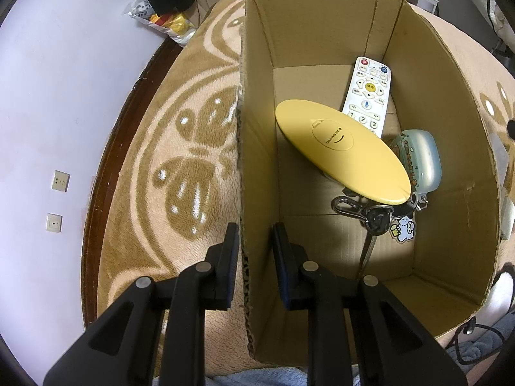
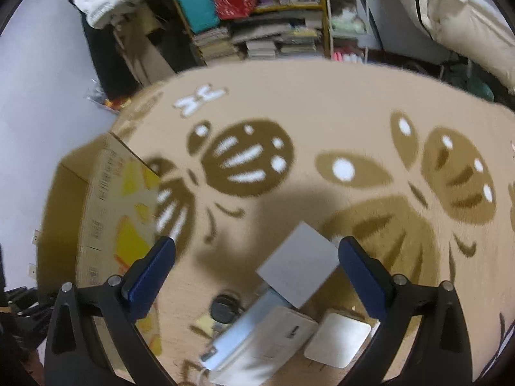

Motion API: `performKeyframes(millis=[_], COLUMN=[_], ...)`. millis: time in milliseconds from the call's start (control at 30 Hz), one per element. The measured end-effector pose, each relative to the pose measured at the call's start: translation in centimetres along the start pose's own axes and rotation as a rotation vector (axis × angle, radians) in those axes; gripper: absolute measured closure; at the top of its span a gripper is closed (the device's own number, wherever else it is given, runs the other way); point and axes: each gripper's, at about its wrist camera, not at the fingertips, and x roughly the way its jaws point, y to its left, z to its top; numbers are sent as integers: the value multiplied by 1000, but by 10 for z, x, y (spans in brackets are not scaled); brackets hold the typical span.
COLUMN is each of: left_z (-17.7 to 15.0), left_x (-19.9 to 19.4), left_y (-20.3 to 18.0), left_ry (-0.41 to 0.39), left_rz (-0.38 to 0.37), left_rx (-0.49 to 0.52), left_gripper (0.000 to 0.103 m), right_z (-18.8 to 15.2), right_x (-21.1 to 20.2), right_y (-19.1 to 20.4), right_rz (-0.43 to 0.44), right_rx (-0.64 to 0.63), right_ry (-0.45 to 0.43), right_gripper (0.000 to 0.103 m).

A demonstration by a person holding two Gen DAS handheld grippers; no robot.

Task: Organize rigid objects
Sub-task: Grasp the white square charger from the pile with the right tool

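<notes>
Your left gripper (image 1: 256, 234) sat nearest the lens, its fingers straddling the near wall of the cardboard box (image 1: 257, 167), one outside and one inside; whether they actually pinched the wall, you could not tell from that view. Past them, on the box floor, lay a key ring (image 1: 375, 214) with a small charm, then a yellow oval lid (image 1: 341, 148) resting over it. Beside the lid was a pale blue case (image 1: 420, 160), and farthest back a white remote (image 1: 368, 91) leaned toward the corner. So four items looked already stowed.

Your right gripper (image 2: 257, 251) hovered with fingers wide apart and nothing between them, above the patterned blanket (image 2: 322, 112). Just below lay a grey card (image 2: 297, 268). Nearer the camera were a white power bank (image 2: 267, 344), a small white square block (image 2: 338, 337) and a dark round object (image 2: 225, 310), blurred. The box stood well to the left in that view. By my reckoning the job was roughly half done, with these pieces left to move across.
</notes>
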Motion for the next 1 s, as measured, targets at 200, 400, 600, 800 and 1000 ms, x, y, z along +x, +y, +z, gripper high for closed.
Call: performKeyframes(millis=[200,400,600,800,1000], left_z=[-1,0,-1,-1,-1], left_x=[-1,-1,-2,0,1], left_y=[-2,-2,-5,-8,-10], left_ry=[-4,-9,-12,-10,-13], left_rz=[13,9,13,20,27], left_rx=[14,18,23,29,38], left_gripper=[82,82,83,82,82], right_z=[-5,-11,-16,-12,-12], right_x=[18,34,49,58,59], right_y=[-17,-26,-32,-33,-23], right_rz=[-42,-88,-67,-86,-83], right_rx=[48,63,105,124,99], right_ry=[52,95,132,138,121], right_gripper=[0,0,23,28,37])
